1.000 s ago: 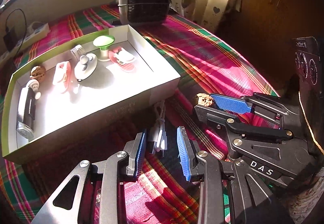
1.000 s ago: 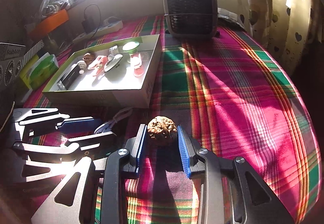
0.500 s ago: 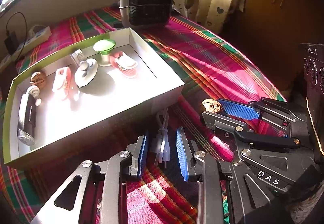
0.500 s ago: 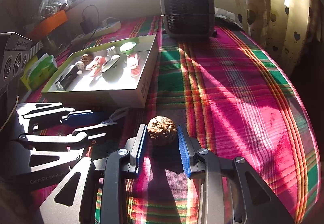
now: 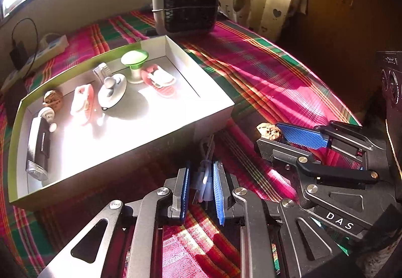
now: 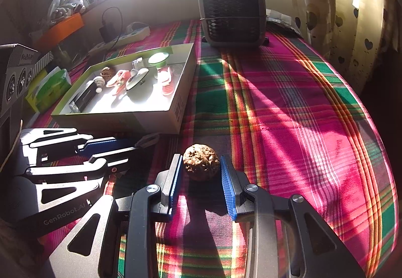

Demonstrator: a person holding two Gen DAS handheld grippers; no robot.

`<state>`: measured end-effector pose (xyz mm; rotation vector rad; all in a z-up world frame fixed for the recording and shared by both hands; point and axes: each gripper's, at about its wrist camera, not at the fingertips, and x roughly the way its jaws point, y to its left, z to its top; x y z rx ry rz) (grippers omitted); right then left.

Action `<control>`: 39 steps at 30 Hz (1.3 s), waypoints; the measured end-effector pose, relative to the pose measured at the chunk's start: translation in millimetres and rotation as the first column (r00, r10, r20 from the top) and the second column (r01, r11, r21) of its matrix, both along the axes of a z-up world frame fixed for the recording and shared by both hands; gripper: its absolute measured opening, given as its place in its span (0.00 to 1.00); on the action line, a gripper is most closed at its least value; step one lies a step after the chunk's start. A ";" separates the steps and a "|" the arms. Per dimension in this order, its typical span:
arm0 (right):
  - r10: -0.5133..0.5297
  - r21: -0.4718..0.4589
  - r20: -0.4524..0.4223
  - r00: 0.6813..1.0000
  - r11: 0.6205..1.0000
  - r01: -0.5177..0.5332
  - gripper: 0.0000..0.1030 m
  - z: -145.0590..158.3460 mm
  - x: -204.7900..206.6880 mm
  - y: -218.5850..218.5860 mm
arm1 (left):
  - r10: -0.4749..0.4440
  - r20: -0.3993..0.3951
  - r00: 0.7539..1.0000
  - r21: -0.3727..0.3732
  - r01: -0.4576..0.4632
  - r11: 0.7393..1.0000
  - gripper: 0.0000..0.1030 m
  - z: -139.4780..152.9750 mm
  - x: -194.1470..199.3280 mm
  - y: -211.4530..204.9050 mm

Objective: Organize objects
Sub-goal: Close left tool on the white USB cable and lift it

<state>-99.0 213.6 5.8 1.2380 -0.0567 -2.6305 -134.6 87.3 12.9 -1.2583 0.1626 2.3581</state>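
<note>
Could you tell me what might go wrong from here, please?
1. The left gripper is closing on a loose cable; its trailing loops could snag the box wall when lifted.
2. The walnut between the right gripper's fingers is round and might slip out and roll across the cloth.
</note>
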 end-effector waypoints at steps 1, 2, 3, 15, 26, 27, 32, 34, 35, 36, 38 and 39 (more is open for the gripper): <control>0.000 0.000 0.000 1.000 1.000 0.000 0.31 0.0 0.1 -0.1 | 0.000 0.000 1.000 0.000 0.000 1.000 0.15 0.0 0.0 0.1; 0.000 0.001 0.000 1.000 1.000 0.000 0.31 -0.1 -0.1 -0.1 | 0.001 0.001 1.000 0.001 -0.001 1.000 0.15 0.0 0.0 0.0; 0.000 0.001 0.000 1.000 1.000 0.000 0.31 0.0 0.0 0.0 | 0.003 0.001 1.000 0.002 -0.003 1.000 0.15 -0.1 0.0 -0.1; 0.000 0.002 0.000 1.000 1.000 0.000 0.31 0.1 0.0 0.0 | 0.009 0.002 1.000 0.008 -0.009 1.000 0.15 0.8 -0.5 -1.6; -0.004 0.012 -0.006 1.000 1.000 0.004 0.31 0.7 1.1 -1.9 | 0.023 -0.011 1.000 0.002 -0.023 1.000 0.14 2.0 1.8 -3.8; -0.004 0.012 -0.007 1.000 1.000 0.004 0.31 0.7 1.6 -2.2 | 0.027 -0.012 1.000 0.005 -0.027 1.000 0.14 2.3 2.7 -4.7; -0.003 0.013 -0.007 1.000 1.000 0.003 0.31 0.8 2.7 -2.7 | 0.035 -0.018 0.999 0.013 -0.035 0.999 0.14 3.4 5.9 -7.1; -0.003 0.014 -0.007 1.000 1.000 0.003 0.31 0.9 2.7 -2.7 | 0.038 -0.019 0.999 0.018 -0.037 0.999 0.14 4.1 7.4 -8.2; -0.002 0.015 -0.008 1.000 1.000 0.003 0.31 1.2 3.6 -3.5 | 0.039 -0.020 0.999 0.019 -0.038 0.999 0.14 4.4 8.2 -8.7; -0.002 0.015 -0.009 1.000 1.000 0.002 0.31 1.3 4.1 -3.9 | 0.041 -0.021 0.999 0.020 -0.041 0.999 0.14 4.6 9.0 -9.1; -0.001 0.017 -0.012 1.000 1.000 0.001 0.31 2.5 6.0 -5.9 | 0.043 -0.021 0.999 0.023 -0.042 0.999 0.14 4.9 10.5 -10.5; 0.000 0.018 -0.013 1.000 1.000 0.000 0.31 3.0 7.0 -7.1 | 0.045 -0.022 0.999 0.025 -0.044 0.999 0.14 5.1 11.5 -11.2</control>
